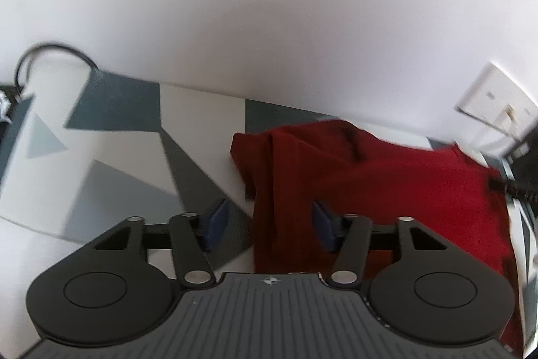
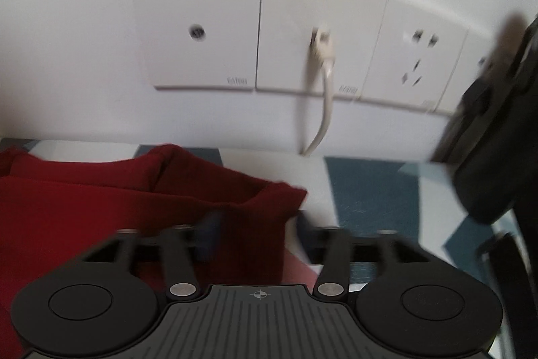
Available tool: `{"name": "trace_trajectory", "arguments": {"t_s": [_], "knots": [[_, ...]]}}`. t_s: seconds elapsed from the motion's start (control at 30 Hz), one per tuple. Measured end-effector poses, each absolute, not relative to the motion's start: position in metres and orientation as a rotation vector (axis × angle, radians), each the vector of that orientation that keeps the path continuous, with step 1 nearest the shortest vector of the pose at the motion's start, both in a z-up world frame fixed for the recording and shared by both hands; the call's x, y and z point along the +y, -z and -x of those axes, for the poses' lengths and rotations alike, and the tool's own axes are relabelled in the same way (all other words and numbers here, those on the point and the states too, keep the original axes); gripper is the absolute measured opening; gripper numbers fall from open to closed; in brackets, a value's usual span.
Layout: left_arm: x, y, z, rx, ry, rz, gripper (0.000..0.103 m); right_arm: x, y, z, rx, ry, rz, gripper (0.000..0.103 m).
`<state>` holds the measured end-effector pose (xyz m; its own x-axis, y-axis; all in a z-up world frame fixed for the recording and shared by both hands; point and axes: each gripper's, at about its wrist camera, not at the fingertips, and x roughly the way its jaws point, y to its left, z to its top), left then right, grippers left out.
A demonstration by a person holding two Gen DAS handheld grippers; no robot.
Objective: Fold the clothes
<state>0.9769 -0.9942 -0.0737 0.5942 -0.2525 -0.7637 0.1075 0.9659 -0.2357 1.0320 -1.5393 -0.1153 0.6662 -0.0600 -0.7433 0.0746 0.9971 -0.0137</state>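
Red cloth (image 1: 386,177) lying bunched and folded over on the patterned table cover (image 1: 111,110), close below the white wall (image 1: 269,5). Same red cloth (image 2: 101,201) seen from the right wrist too, its far edge stopping just short of the wall.

Left gripper (image 1: 270,226) standing wide — blue pads (image 1: 217,221) apart, one pad over bare cover just beside the cloth, the other over the cloth. A fold of the cloth between the pads, not pinched; pads look clear of it.

Right gripper (image 2: 255,234) standing wide as well, but very blurry. Fingertips (image 2: 208,238) smeared and dark, hard to pick out against the cloth. A corner of the cloth between them, not squeezed as far as can be told.

Hard to see or cut off:
- right end of the cloth, cut off by the picture edge in the left wrist view
- left end of the cloth, cut off in the right wrist view
- black thing (image 2: 497,130) to the right of the cloth, smeared — cannot tell what it is
- black cord (image 1: 50,56) looping up far to the left of the cloth, its end cut off at the edge

Wall sockets (image 2: 269,36) above the cloth, with a white cable (image 2: 322,90) plugged in and hanging down behind the table cover.
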Motion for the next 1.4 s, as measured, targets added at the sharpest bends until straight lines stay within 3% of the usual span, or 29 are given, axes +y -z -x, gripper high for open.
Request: {"name": "trace_trajectory", "arguments": {"t_s": [0.33,0.57,0.77,0.93,1.13,1.4], "knots": [[-0.936,0.039,-0.828,0.927,0.305,0.182,0.072,-1.591,0.047,-0.888,0.769,0.137,-0.296,0.064],[-0.907,0.045,-0.725,1.002,0.380,0.249,0.075,-1.609,0.007,-0.752,0.709,0.274,-0.398,0.071],[-0.940,0.070,-0.668,1.075,0.524,0.121,0.075,-1.573,0.055,-0.670,0.859,0.249,-0.401,0.072],[-0.959,0.073,-0.628,1.014,0.569,-0.145,0.075,-1.538,0.096,-0.635,0.929,0.266,-0.405,0.072],[-0.951,0.080,-0.622,1.005,0.533,-0.066,0.074,-1.521,0.109,-0.617,0.931,0.296,-0.370,0.072],[-0.952,0.083,-0.605,0.962,0.483,-0.246,0.074,-1.520,0.109,-0.601,0.914,0.312,-0.378,0.072]]}}
